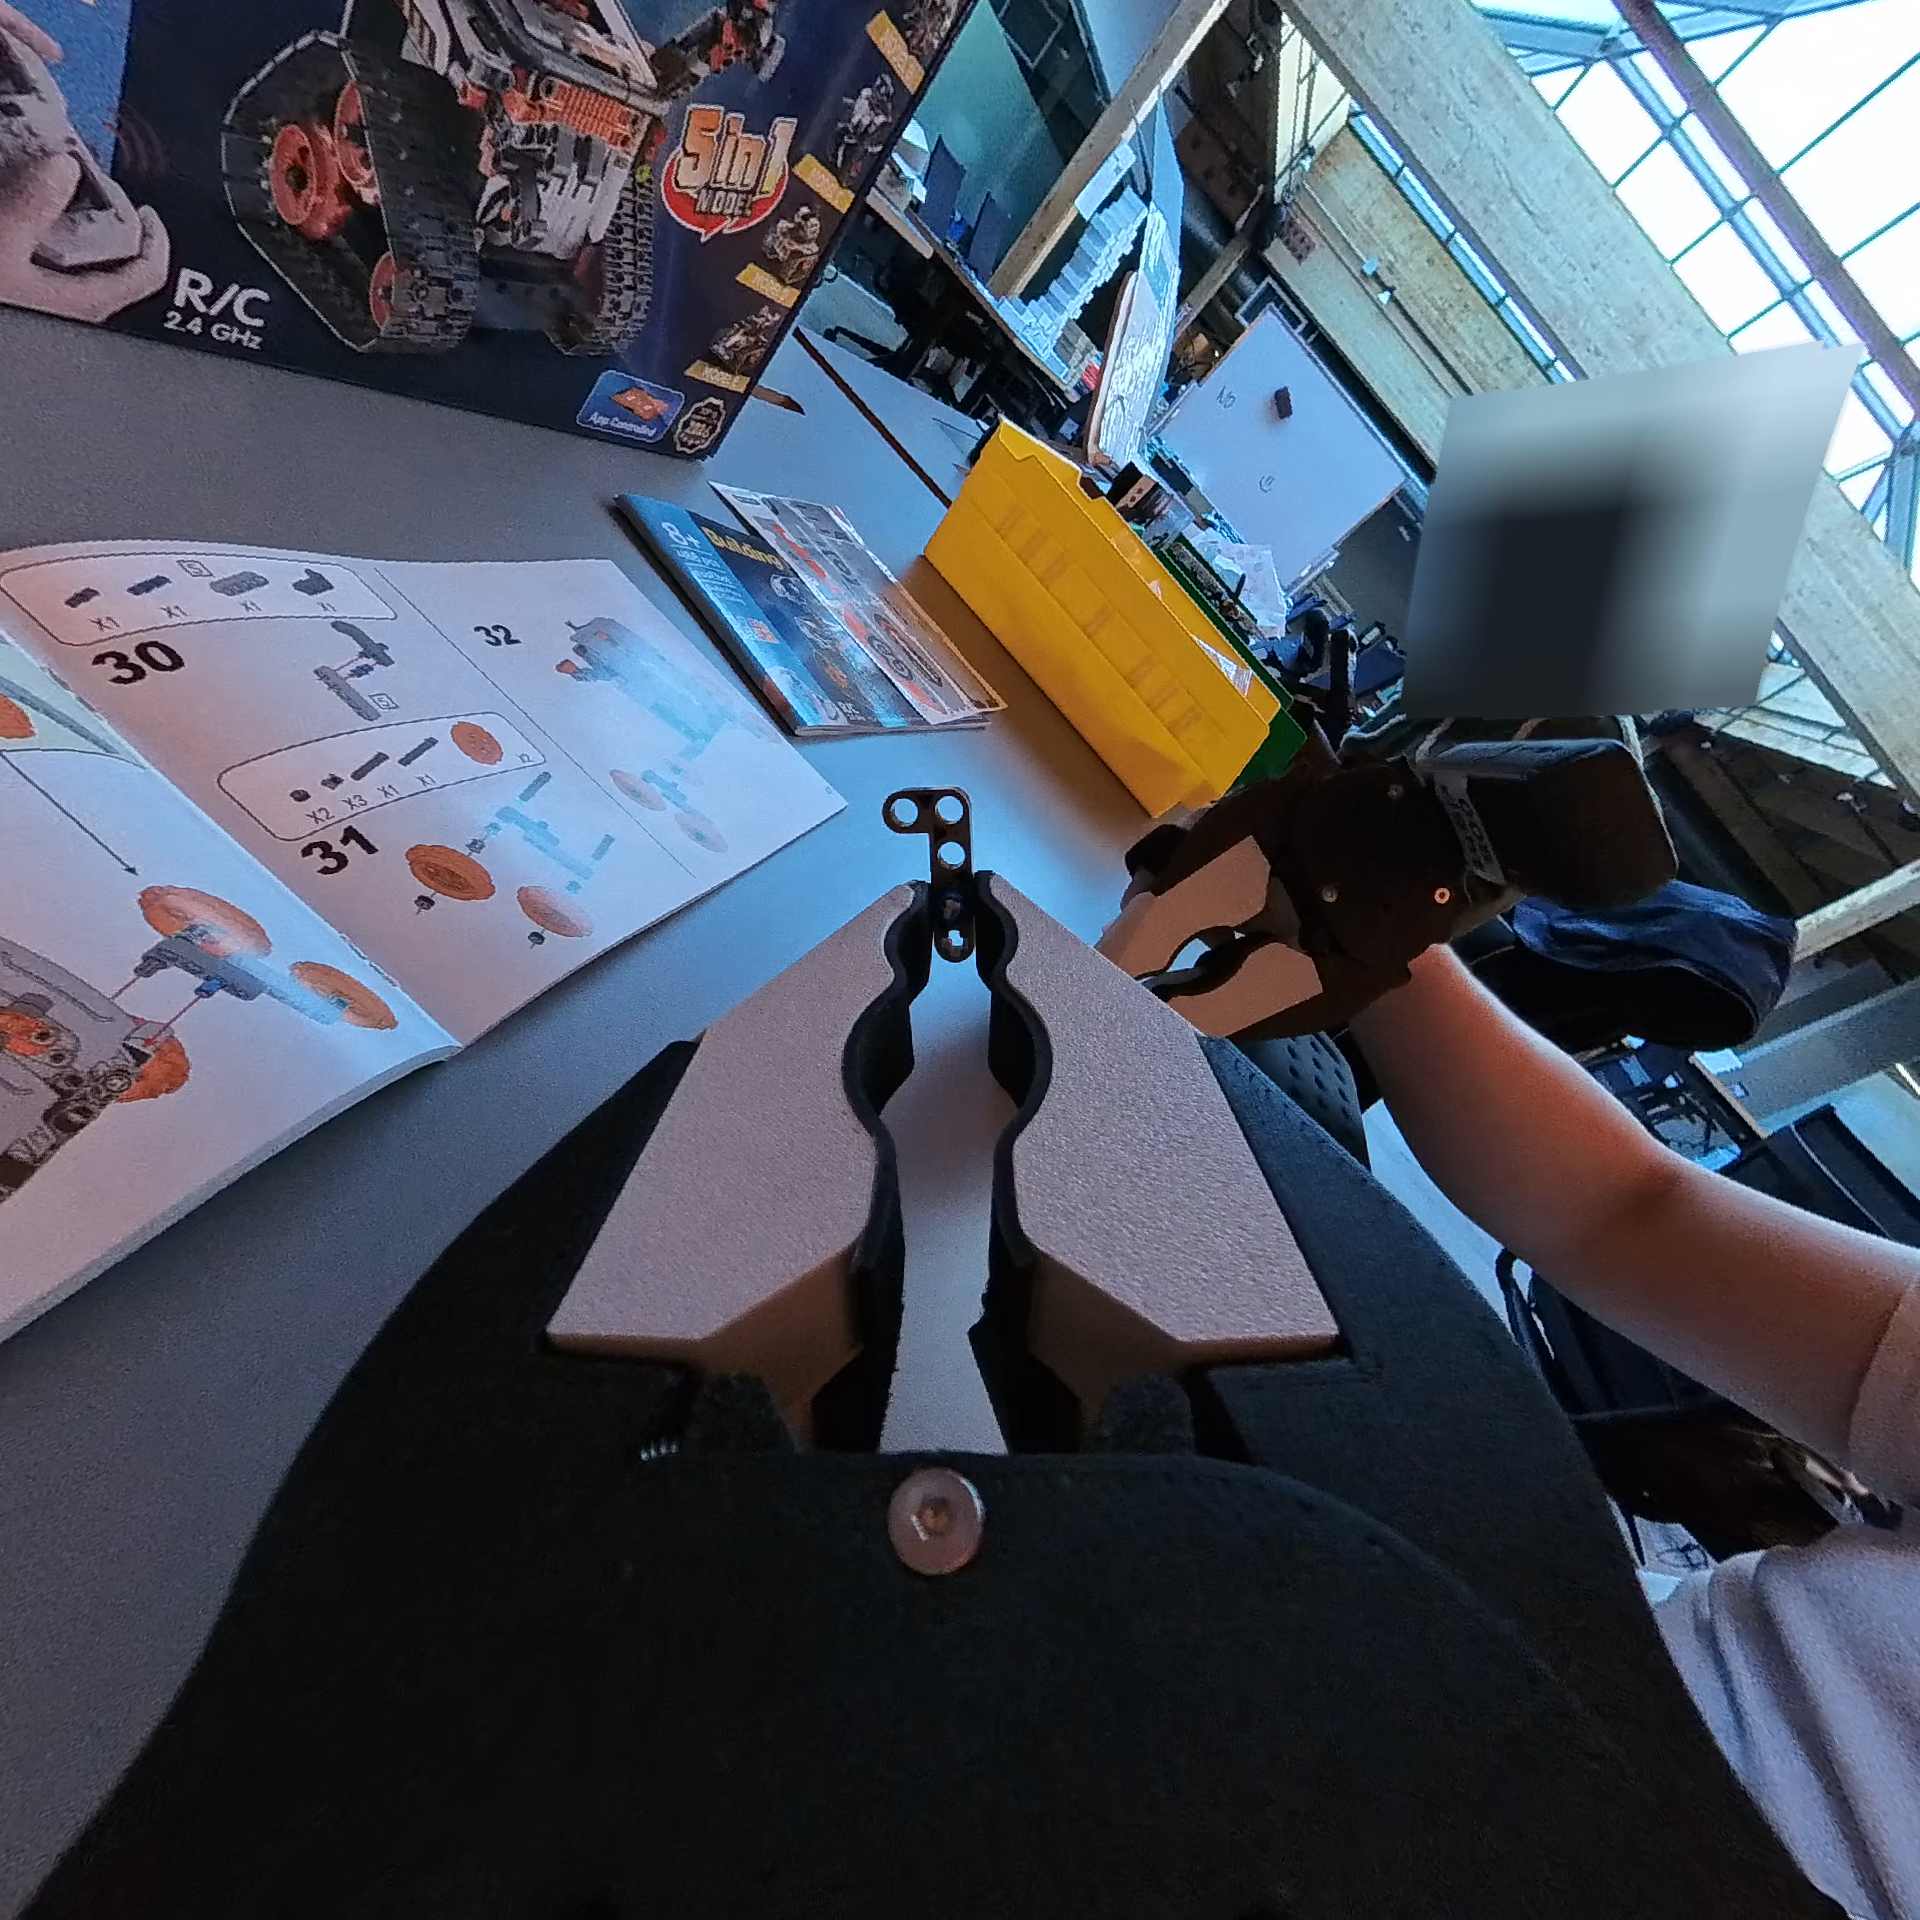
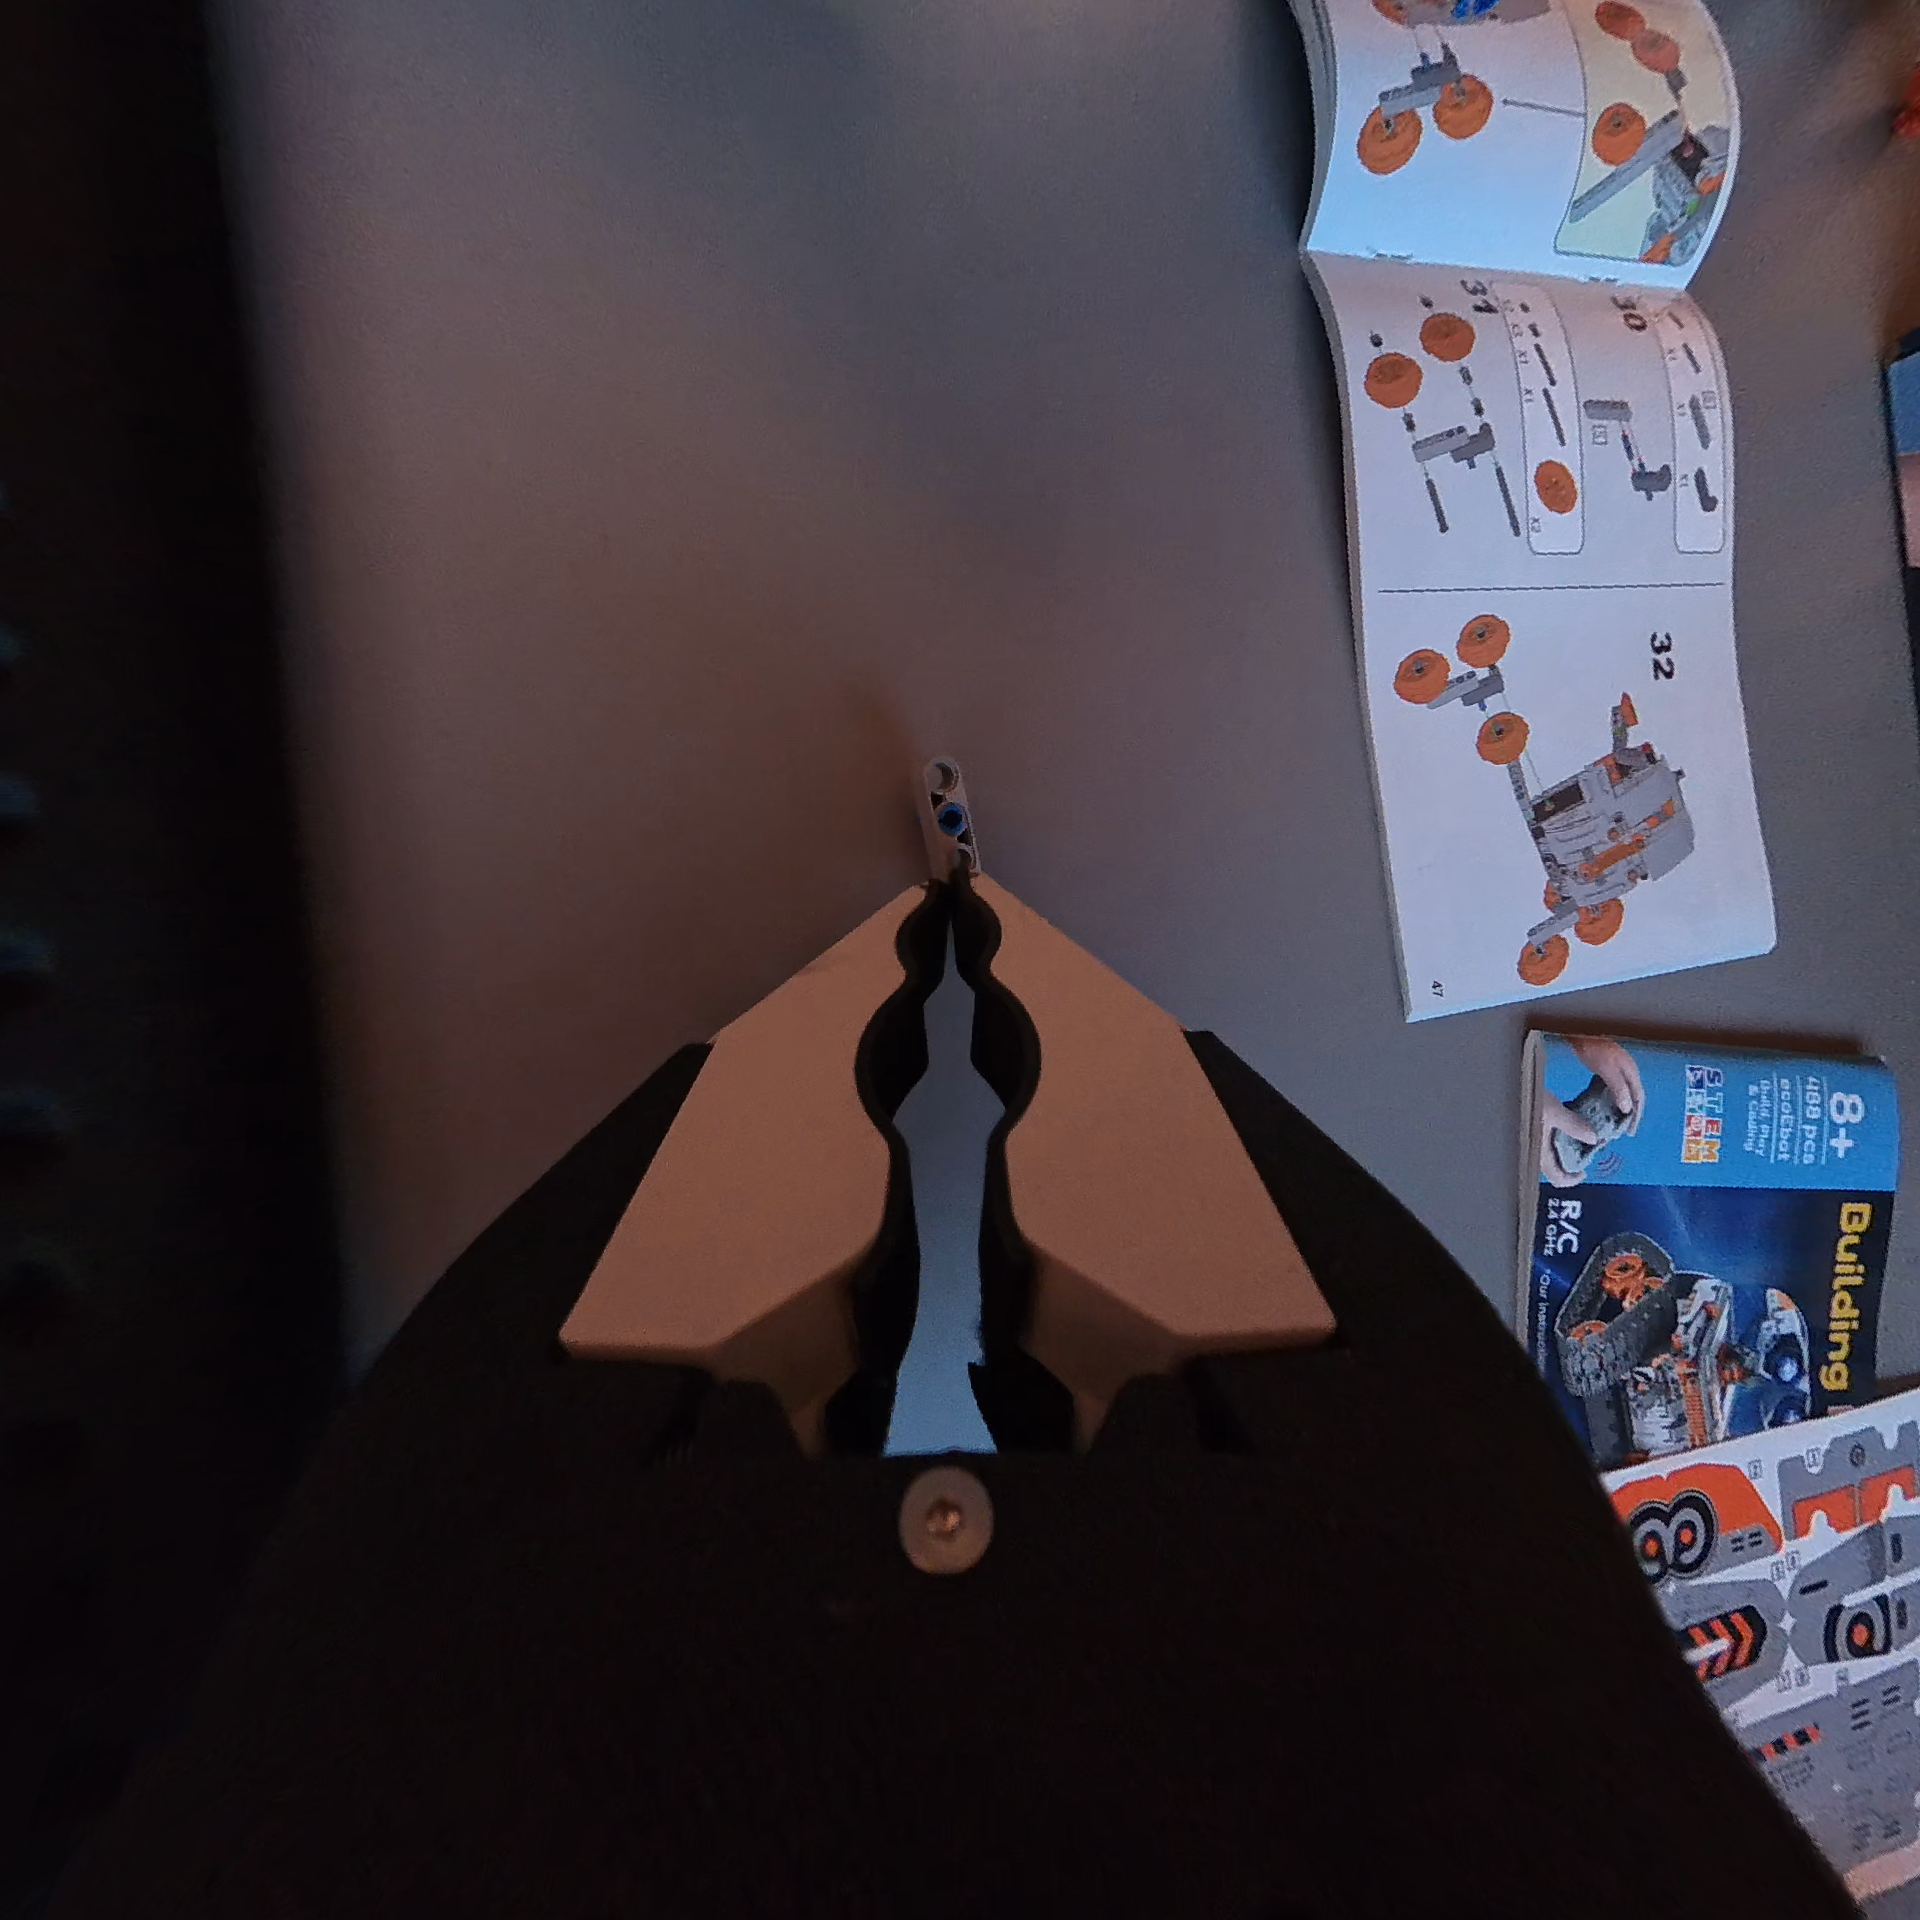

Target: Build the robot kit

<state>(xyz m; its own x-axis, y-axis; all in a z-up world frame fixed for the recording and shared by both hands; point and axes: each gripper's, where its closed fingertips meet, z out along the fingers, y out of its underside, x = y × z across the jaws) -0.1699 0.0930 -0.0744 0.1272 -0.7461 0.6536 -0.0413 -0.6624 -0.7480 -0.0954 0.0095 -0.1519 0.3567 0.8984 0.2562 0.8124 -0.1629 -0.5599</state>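
Left gripper [image 1: 948,914]: jaws nearly together, tips pinching, pointing to 12 o'clock.
Right gripper [image 2: 951,883]: jaws pinched at tips; in the left view at 2 o'clock.
Forearm [image 1: 1621,1174]: bare, reaching from 4 o'clock.

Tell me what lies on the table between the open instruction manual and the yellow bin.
In the left wrist view, a closed blue booklet with a sticker sheet on top lies between the open instruction manual and the yellow bin.
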